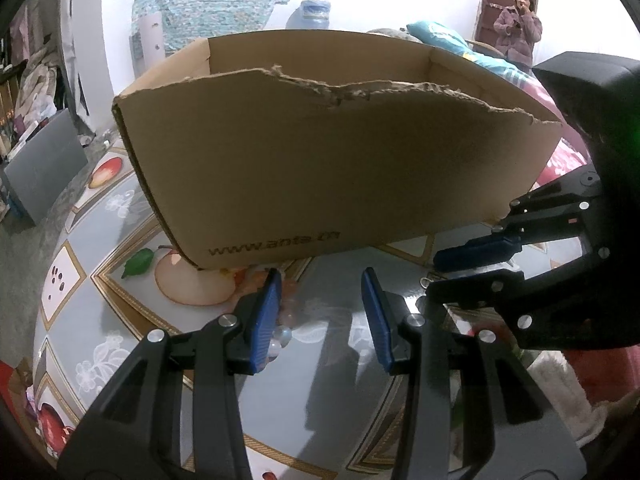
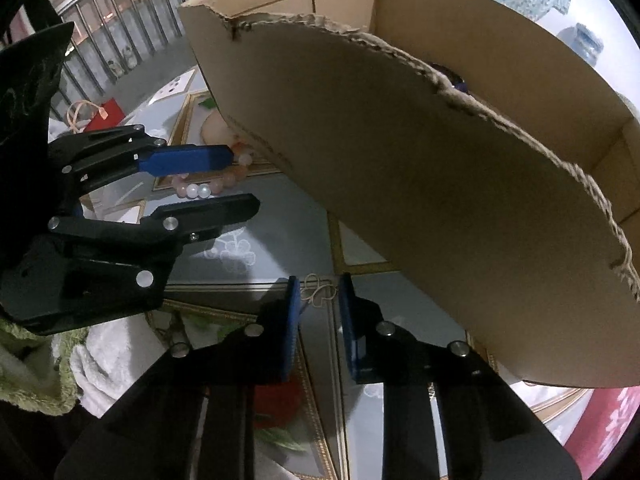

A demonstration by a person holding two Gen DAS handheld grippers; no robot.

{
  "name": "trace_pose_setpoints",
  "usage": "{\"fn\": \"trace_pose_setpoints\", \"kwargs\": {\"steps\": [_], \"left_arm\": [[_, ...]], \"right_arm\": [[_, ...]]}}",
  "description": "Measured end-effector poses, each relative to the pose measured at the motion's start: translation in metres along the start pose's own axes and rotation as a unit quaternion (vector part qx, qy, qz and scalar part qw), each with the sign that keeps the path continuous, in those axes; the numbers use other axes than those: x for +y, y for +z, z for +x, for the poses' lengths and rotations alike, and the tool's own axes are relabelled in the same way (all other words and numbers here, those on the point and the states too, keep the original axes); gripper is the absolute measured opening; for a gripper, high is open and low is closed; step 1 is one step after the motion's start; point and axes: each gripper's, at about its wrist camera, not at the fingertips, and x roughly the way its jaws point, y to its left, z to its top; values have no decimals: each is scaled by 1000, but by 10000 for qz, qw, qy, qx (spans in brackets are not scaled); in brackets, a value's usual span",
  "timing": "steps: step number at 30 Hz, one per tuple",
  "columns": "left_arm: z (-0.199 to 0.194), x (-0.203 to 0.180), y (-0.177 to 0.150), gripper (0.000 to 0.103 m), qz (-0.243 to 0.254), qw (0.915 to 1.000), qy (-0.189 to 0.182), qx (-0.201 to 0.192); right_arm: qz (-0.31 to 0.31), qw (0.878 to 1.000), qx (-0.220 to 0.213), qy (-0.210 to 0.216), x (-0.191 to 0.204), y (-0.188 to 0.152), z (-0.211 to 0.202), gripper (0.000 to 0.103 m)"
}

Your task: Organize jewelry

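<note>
An open cardboard box point(image 1: 320, 152) point(image 2: 400, 140) with a torn near wall stands on the table; something dark purple point(image 2: 454, 76) shows inside it. A thin gold wire piece of jewelry point(image 2: 320, 292) point(image 1: 426, 280) lies on the table between the tips of my right gripper point(image 2: 320, 302) point(image 1: 434, 276). Its blue pads stand slightly apart and do not visibly press on it. A pink bead bracelet point(image 2: 208, 188) point(image 1: 282, 336) lies by the box corner under my left gripper point(image 1: 323, 316) point(image 2: 242, 180), which is open with only table between its pads.
The table point(image 1: 120, 216) has a glossy fruit-print cover. White and green towels point(image 2: 92, 360) lie at its near edge. A red bag point(image 2: 106, 116) and a railing are beyond. A person point(image 1: 518, 24) stands by a door, and a water jug point(image 1: 310, 16) is behind the box.
</note>
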Motion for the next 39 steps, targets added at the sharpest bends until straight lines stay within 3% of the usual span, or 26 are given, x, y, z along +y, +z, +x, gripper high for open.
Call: {"fn": "trace_pose_setpoints", "kwargs": {"steps": [2,3,11,13,15,22,25,38,39], "left_arm": [[0,1,-1,40,-19,10000,-9,-8],[0,1,-1,40,-25,10000,-14,-12],[0,3,-2,40,-24,10000,-26,-39],[0,3,-2,40,-35,10000,-18,-57],[0,2,-2,40,-52,10000,-22,-71],[-3,2,-2,40,-61,9999,-50,-87],[-3,2,-3,40,-80,9999,-63,-110],[-6,2,-4,40,-110,9998,-67,-151],[-6,2,-4,40,-115,9998,-69,-154]], "right_arm": [[32,10000,14,20,0,1,0,19],[57,10000,30,50,0,1,1,11],[62,9999,-28,93,1,0,-7,11],[23,9999,-101,59,3,2,-10,14],[92,9999,-113,87,1,5,-10,24],[-23,10000,-11,-52,6,3,-1,25],[43,10000,16,-33,6,6,0,16],[283,9996,20,59,0,7,3,15],[313,9995,27,102,-2,6,1,1]]}}
